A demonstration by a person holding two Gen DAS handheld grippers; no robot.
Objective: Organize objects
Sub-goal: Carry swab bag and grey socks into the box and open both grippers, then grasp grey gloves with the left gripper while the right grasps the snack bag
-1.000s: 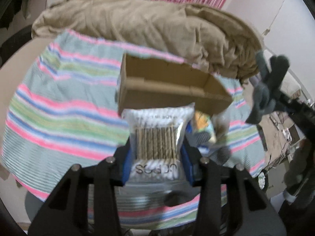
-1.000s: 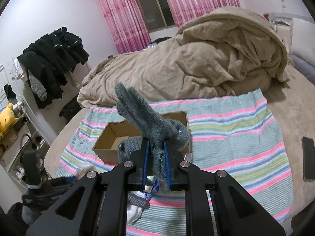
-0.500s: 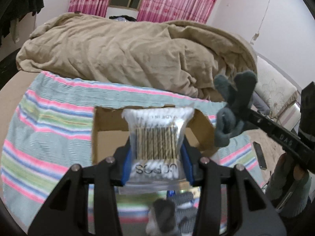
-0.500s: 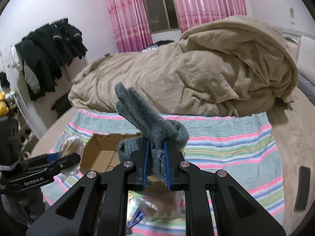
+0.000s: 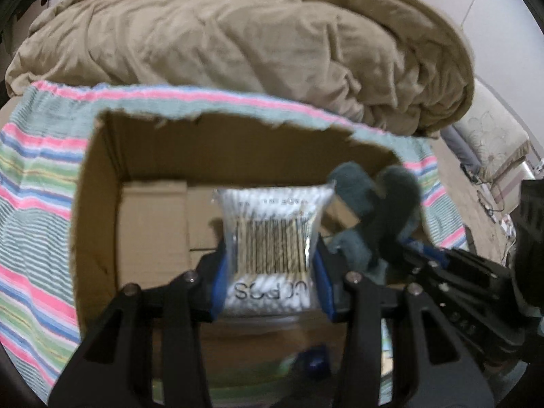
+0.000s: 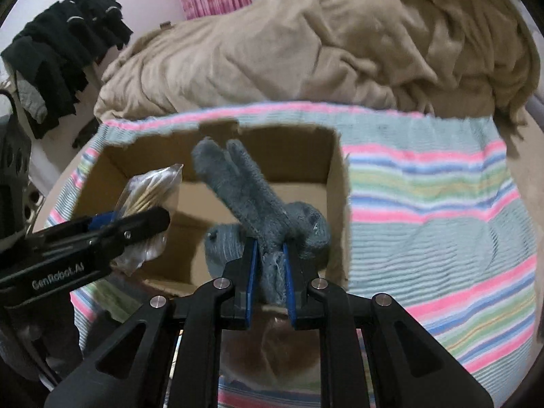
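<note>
Both loads over the open cardboard box (image 5: 153,224), which sits on the striped blanket (image 6: 442,204) on the bed. My left hand-held gripper (image 5: 272,265) is closed on the bag of cotton swabs (image 5: 272,234), gripping it by its lower half so that the upper part stands free above the box floor, ready to drop flat. My right hand-held gripper (image 6: 268,268) is clamped on the grey socks (image 6: 251,200) at their bunched middle; the two free ends point toward 11 o'clock in the right wrist view, over the box interior. In the left wrist view the socks (image 5: 374,210) lie at 3 o'clock of the bag, just beside it. I judge that each item is held above the box interior so it can be released inside. The beige duvet (image 5: 255,40) is heaped at 12 o'clock, beyond the box.
</note>
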